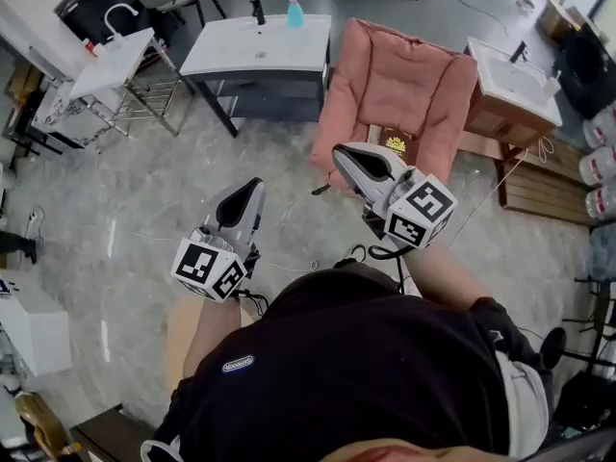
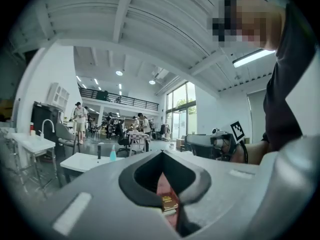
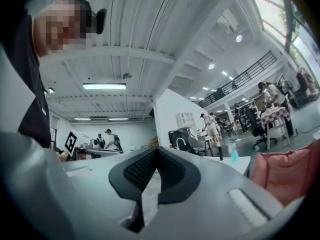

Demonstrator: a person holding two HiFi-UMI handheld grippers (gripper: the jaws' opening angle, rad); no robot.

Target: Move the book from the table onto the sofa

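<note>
Book (image 1: 395,144) lies flat on the seat of the pink sofa (image 1: 409,70), near its front edge, with its dark cover and gold emblem facing up. Left tongs (image 1: 254,187) and right tongs (image 1: 339,154) are held level in front of the person, apart from each other and pointing toward the sofa. The right tongs' tip shows just before the sofa's front edge, clear of the book. In each gripper view the jaws are pressed together to a thin slit, with nothing gripped. Left of the sofa stands a white worktop (image 1: 255,51) carrying a faucet and a blue bottle (image 1: 295,10).
</note>
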